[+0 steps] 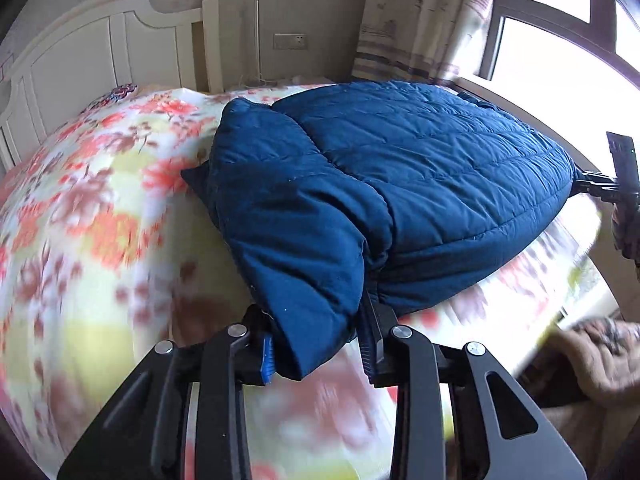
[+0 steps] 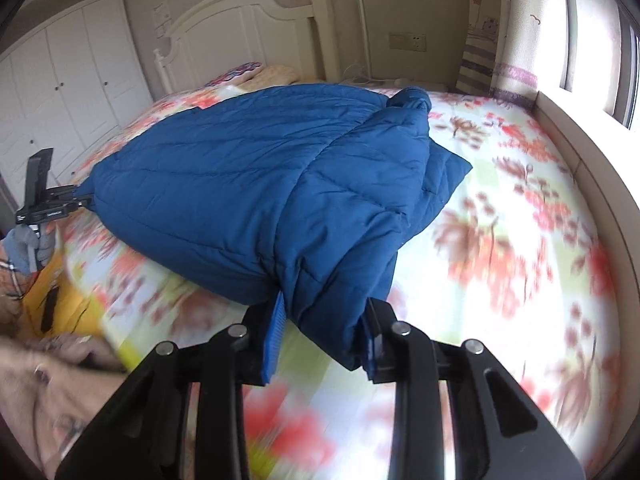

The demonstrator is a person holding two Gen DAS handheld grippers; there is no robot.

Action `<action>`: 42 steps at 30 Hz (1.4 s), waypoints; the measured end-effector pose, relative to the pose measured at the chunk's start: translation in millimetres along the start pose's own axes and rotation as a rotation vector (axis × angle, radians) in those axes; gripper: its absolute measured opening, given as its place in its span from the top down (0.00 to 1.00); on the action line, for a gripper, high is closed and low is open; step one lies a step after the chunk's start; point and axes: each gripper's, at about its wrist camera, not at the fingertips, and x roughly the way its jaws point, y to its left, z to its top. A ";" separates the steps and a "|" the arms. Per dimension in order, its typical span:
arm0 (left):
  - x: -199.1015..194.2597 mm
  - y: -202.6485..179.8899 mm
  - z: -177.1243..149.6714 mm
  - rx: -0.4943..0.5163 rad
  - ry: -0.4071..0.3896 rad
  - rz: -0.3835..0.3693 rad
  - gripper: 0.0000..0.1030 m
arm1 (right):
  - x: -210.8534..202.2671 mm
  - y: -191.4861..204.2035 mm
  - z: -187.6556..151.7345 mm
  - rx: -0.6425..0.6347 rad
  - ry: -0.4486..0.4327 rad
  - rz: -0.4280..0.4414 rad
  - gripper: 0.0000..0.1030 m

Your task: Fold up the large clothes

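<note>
A dark blue quilted jacket point(image 1: 420, 168) lies across the flowered bed and is lifted at its near edge; it also shows in the right wrist view point(image 2: 248, 184). My left gripper point(image 1: 320, 344) is shut on a bunched corner of the jacket, with a sleeve folded over the body beside it. My right gripper point(image 2: 324, 340) is shut on the other near corner. Each gripper shows small at the far edge of the other's view: the right gripper point(image 1: 600, 184) and the left gripper point(image 2: 60, 204).
The bed has a flowered cover point(image 1: 100, 200) and a white headboard point(image 2: 248, 28). A window with a curtain point(image 1: 420, 20) is on the right. White wardrobes point(image 2: 60, 80) stand to the left. A brown patterned cloth point(image 1: 592, 360) lies beside the bed.
</note>
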 end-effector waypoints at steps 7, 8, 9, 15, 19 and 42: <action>-37.5 -21.9 -50.9 -0.032 -0.025 0.011 0.69 | -35.9 18.3 -53.0 0.041 -0.002 0.011 0.66; -38.1 -22.3 -52.8 -0.040 -0.027 0.013 0.68 | -38.5 18.9 -54.6 0.045 -0.001 0.005 0.65; -39.6 -22.7 -55.2 -0.049 -0.029 0.019 0.67 | -41.9 18.4 -55.7 0.045 0.005 -0.011 0.58; -89.7 -16.8 -50.8 -0.060 -0.174 0.143 0.07 | -105.0 -3.4 -23.4 0.102 -0.150 -0.106 0.30; -123.7 -10.9 -3.1 -0.090 -0.335 0.200 0.07 | -117.1 10.1 40.3 0.039 -0.257 -0.175 0.20; 176.8 -36.7 161.5 -0.037 0.120 0.395 0.04 | 185.8 87.9 170.6 -0.112 0.100 -0.168 0.39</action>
